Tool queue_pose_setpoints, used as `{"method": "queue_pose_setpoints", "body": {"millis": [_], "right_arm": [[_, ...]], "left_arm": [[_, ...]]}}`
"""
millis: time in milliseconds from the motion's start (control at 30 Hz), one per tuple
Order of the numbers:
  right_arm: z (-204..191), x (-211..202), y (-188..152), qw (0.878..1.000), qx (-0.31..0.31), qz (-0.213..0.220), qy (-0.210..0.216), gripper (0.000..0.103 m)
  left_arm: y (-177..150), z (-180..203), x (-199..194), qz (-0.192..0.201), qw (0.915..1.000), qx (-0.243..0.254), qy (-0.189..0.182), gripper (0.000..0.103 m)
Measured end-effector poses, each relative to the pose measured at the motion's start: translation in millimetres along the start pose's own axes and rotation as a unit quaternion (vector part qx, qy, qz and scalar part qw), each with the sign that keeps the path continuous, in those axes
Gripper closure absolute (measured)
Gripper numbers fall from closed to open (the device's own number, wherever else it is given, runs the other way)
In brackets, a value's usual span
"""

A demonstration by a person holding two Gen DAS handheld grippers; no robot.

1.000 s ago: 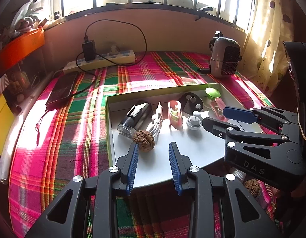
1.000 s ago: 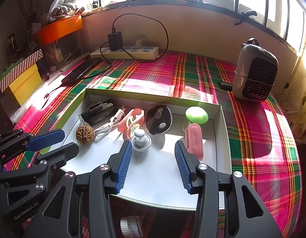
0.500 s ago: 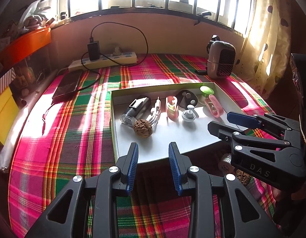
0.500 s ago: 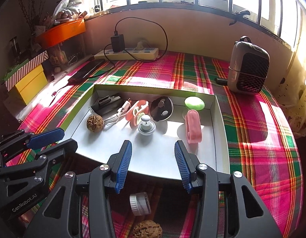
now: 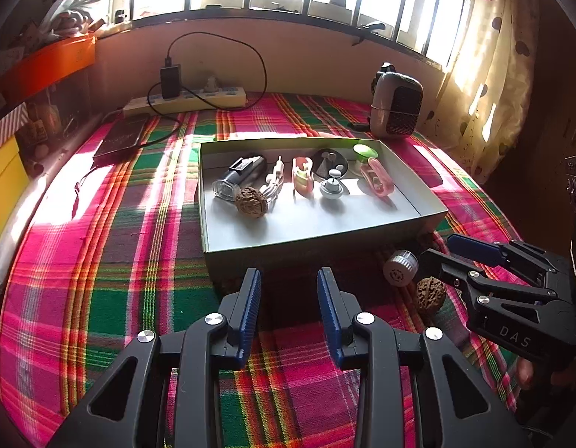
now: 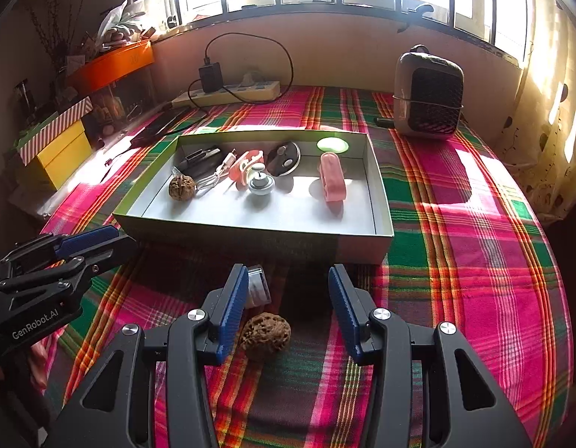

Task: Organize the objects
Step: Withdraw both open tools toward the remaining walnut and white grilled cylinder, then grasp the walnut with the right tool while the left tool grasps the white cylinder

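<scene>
Plaid cloth (image 6: 455, 224), walnut (image 6: 264, 335) between parted right fingers (image 6: 232, 310)

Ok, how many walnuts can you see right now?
2. One walnut lies inside the box, at its left end beside the white cable. The other walnut sits on the plaid cloth in front of the box, between the right gripper's open fingers. Others may be hidden.

There were two walnuts: one (image 6: 181, 187) in the tray (image 6: 381, 201), one (image 6: 264, 335) on the near cloth. One small jar (image 5: 400, 271) lay beside the near walnut. The tray also held one torch (image 5: 240, 176), one cable (image 5: 273, 186), two pink clips (image 5: 302, 177) (image 5: 378, 177), one dark disc (image 5: 329, 161), one green dome (image 5: 365, 150) and one grey knob (image 5: 332, 189).
</scene>
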State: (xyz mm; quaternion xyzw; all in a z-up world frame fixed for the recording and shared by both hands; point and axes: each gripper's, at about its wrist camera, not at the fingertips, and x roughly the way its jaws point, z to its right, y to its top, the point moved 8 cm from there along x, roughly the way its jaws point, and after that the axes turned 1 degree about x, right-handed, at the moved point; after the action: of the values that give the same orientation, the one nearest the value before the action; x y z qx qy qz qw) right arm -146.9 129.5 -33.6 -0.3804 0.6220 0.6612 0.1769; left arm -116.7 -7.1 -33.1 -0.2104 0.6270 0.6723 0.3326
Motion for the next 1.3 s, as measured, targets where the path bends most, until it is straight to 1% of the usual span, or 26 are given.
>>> {"method": "queue_pose_setpoints", "body": {"millis": [333,600,800,1067,1133,1267,1300], "right_arm": [[-12.3,1.8,-25.3,1.000,-0.009,-0.019,0.007,0.057],[-10.0,13.3,-33.3,0.999,-0.009,-0.042,-0.015,0.057],[-2.7,11.9,-34.6,0.999,0.007,-0.041,-0.011,0.057],[3.2,9.4,-34.4,0.999,0.014,-0.038,0.001,0.057],[5.6,8.5,-34.8,0.999,0.013,-0.038,0.001,0.065],[10.6,6.3,-36.2,0.999,0.010,-0.038,0.004,0.068],[12.3,6.0,-36.2,0.999,0.012,-0.038,0.006,0.072]], "left_arm": [[-12.9,5.6,-2.0,-0.010,0.9999,0.004,-0.009,0.073],[-17.1,9.6,-2.5,-0.015,0.9997,0.006,-0.017,0.073],[-18.6,14.1,1.7,-0.022,0.9995,0.007,-0.022,0.073],[-17.3,26.2,10.2,-0.032,0.9988,0.011,-0.034,0.073],[-16.7,30.5,11.9,-0.034,0.9987,0.016,-0.035,0.073],[-13.8,40.7,15.0,-0.036,0.9980,0.026,-0.045,0.073],[-13.1,43.8,16.0,-0.036,0.9978,0.029,-0.047,0.073]]}}
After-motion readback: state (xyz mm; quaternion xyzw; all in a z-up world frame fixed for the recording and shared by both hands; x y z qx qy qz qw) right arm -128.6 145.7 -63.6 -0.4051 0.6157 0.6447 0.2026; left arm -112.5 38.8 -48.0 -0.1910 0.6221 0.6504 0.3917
